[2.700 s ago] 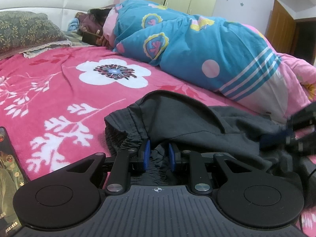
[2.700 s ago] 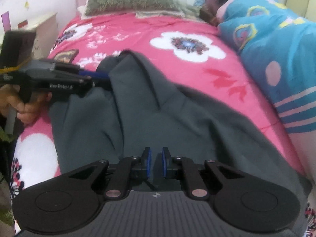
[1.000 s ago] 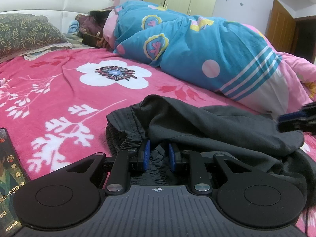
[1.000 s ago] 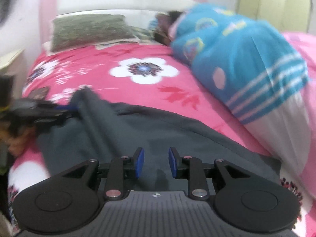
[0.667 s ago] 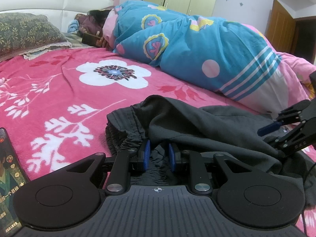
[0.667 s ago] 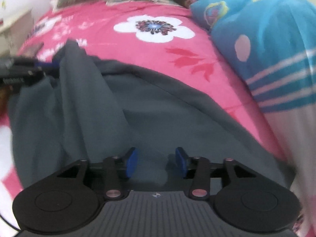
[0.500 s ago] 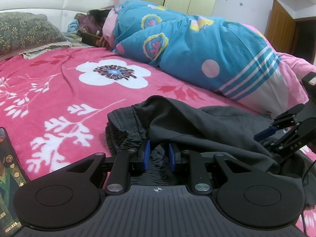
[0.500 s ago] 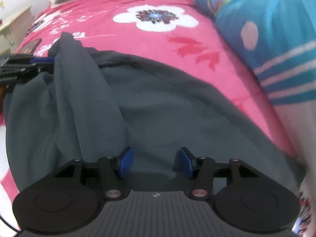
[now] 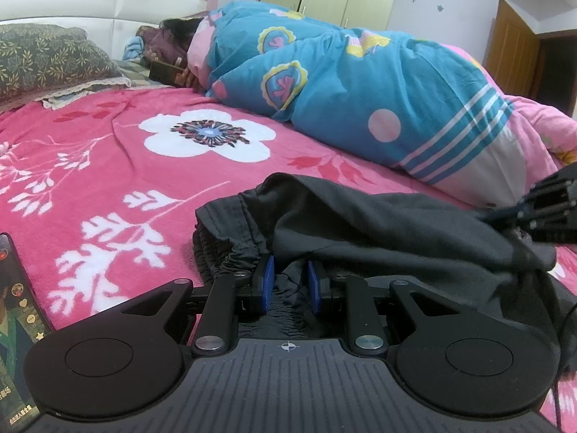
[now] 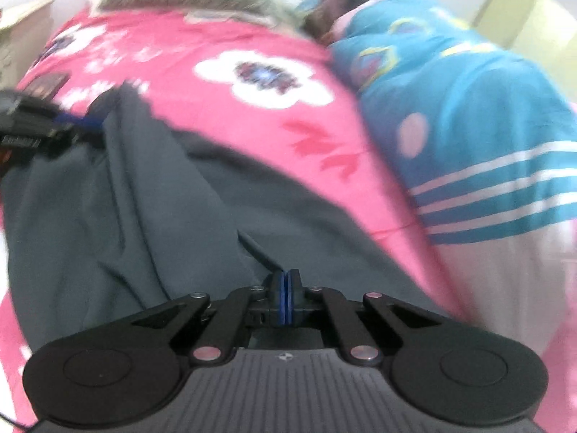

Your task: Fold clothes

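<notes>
- The dark grey trousers (image 9: 378, 223) lie crumpled on the pink floral bed cover (image 9: 108, 166), in the near part of the bed
- Their gathered elastic waistband (image 9: 230, 252) sits at the near left of the heap in the left wrist view
- The left tool (image 9: 288, 285) is clenched on that waistband: bunched cloth fills the narrow gap between its blue pads (image 9: 267, 281)
- The right tool (image 10: 285, 301) has just snapped closed; its pads (image 10: 277, 299) meet flat, and a thin ridge of grey cloth runs up from their tip, so it seems to pinch a fold of the trousers, though motion blur leaves this unsure
- In the left wrist view the right tool (image 9: 541, 213) is at the far right edge of the trousers; in the right wrist view the left tool (image 10: 54, 126) is at their far left corner
- Beyond the trousers, a person lies under a blue patterned quilt (image 9: 360, 90) along the far side of the bed
- A patterned pillow (image 9: 47, 57) rests at the headboard, past the bed cover's large white flower (image 9: 205, 137)
- A phone (image 9: 14, 342) with a lit screen lies on the bed cover, left of the left tool
</notes>
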{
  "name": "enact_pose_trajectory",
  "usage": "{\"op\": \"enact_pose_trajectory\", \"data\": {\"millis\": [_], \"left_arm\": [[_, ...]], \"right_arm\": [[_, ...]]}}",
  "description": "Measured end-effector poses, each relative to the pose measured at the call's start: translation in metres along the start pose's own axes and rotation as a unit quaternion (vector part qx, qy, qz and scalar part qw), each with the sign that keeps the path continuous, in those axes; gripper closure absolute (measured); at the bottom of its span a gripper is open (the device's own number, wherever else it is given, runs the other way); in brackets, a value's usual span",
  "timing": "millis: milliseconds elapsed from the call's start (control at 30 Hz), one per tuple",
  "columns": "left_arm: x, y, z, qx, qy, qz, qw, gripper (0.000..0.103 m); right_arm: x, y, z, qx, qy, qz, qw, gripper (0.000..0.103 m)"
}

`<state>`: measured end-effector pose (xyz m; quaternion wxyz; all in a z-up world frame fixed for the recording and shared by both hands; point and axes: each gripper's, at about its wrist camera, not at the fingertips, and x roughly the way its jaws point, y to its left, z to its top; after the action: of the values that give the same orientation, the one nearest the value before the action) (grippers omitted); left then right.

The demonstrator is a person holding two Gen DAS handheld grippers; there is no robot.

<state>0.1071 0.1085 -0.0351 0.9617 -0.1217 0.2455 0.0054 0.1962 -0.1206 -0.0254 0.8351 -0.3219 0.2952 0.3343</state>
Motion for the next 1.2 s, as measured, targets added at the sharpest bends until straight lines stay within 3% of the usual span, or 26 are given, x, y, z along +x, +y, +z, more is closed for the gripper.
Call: {"op": "enact_pose_trajectory", "data": {"millis": [233, 400, 467, 533, 600, 667, 767, 833, 900, 933, 1133, 1200], "left_arm": [[0.000, 0.000, 0.000, 0.002, 0.000, 0.001, 1.0000, 0.082], [-0.001, 0.000, 0.000, 0.002, -0.001, 0.000, 1.0000, 0.082], [-0.001, 0.000, -0.001, 0.001, 0.000, 0.000, 1.0000, 0.082], [-0.001, 0.000, 0.000, 0.000, 0.000, -0.001, 1.0000, 0.082], [0.000, 0.000, 0.000, 0.000, 0.001, -0.001, 1.0000, 0.082], [-0.001, 0.000, 0.000, -0.001, 0.001, -0.002, 1.0000, 0.082], [-0.001, 0.000, 0.000, -0.002, 0.001, -0.003, 1.0000, 0.082], [-0.001, 0.001, 0.000, 0.000, 0.000, -0.002, 1.0000, 0.082], [-0.001, 0.000, -0.001, 0.001, 0.000, -0.001, 1.0000, 0.082], [-0.001, 0.000, -0.001, 0.001, -0.001, -0.001, 1.0000, 0.082], [0.000, -0.001, -0.001, 0.006, -0.001, 0.002, 1.0000, 0.082], [-0.001, -0.002, -0.001, 0.006, -0.002, 0.001, 1.0000, 0.082]], "right_arm": [[0.019, -0.018, 0.003, 0.042, -0.006, -0.041, 0.998, 0.102], [0.043, -0.035, -0.001, 0.084, 0.008, -0.093, 0.992, 0.102], [0.043, -0.045, -0.003, 0.117, 0.001, -0.088, 0.989, 0.101], [0.033, -0.048, -0.003, 0.144, -0.020, -0.047, 0.988, 0.099], [0.023, -0.044, -0.003, 0.149, -0.035, 0.006, 0.988, 0.089], [0.013, -0.030, -0.003, 0.124, -0.046, 0.051, 0.990, 0.054], [0.007, -0.003, -0.004, 0.059, -0.042, 0.079, 0.994, 0.044], [0.014, 0.009, -0.005, 0.037, -0.019, 0.073, 0.996, 0.047], [0.031, 0.015, -0.006, 0.019, 0.020, 0.048, 0.998, 0.068], [0.037, 0.015, -0.004, 0.014, 0.027, 0.036, 0.999, 0.094], [0.049, -0.001, 0.014, 0.041, -0.017, -0.034, 0.998, 0.095], [0.061, -0.002, 0.017, 0.037, -0.005, -0.058, 0.998, 0.087]]}}
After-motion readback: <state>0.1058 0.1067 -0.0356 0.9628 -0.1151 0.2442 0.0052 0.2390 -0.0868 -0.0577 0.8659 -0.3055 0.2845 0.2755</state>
